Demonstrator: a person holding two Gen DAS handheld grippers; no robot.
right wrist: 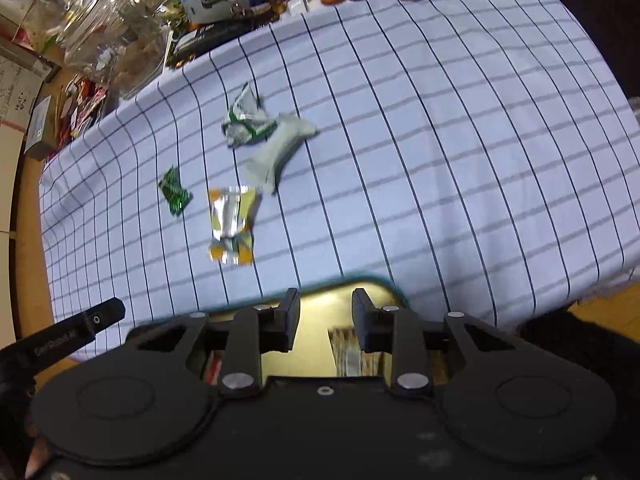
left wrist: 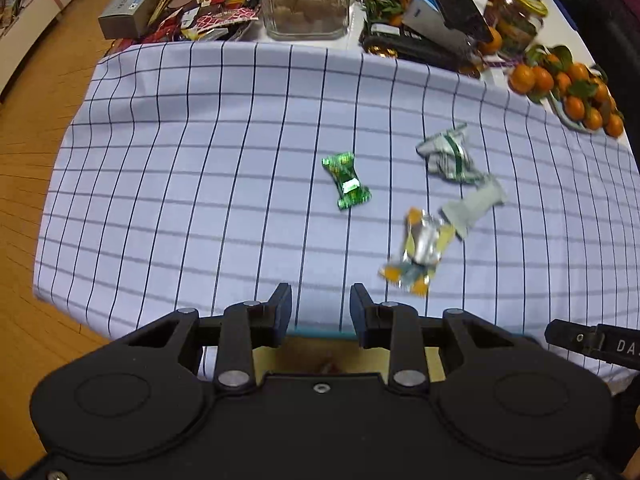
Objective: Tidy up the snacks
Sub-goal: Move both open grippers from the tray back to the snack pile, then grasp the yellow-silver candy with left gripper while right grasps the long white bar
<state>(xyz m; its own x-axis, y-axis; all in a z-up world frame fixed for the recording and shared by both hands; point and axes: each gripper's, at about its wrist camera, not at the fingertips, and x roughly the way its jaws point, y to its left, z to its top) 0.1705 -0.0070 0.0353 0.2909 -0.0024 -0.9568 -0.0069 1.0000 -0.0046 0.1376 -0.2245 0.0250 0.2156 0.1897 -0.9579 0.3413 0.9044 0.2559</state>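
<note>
Four loose snacks lie on the checked cloth (left wrist: 200, 160) that covers the surface: a green candy (left wrist: 346, 181), a crumpled white-and-green wrapper (left wrist: 448, 154), a pale grey packet (left wrist: 474, 204) just beside it, and a silver-and-orange packet (left wrist: 418, 250) nearest to the tools. Below both tools a yellow tray with a teal rim (right wrist: 356, 280) sits at the near edge, and some packets seem to lie in it already.

The left tool (left wrist: 320, 312) stands partly open with nothing between its fingers. The right tool (right wrist: 326, 312) is also partly open and empty.

I judge that the step in hand is to fetch the next snack for the tray. The silver-and-orange packet is the easiest choice. It is good to come down steeply over its middle, with the fingers across its narrow width, because the foil is thin and may slip. The pale grey packet touches the crumpled wrapper, so it is better to take these one at a time. The cloth is loose; the fingers should not pinch it.
</note>
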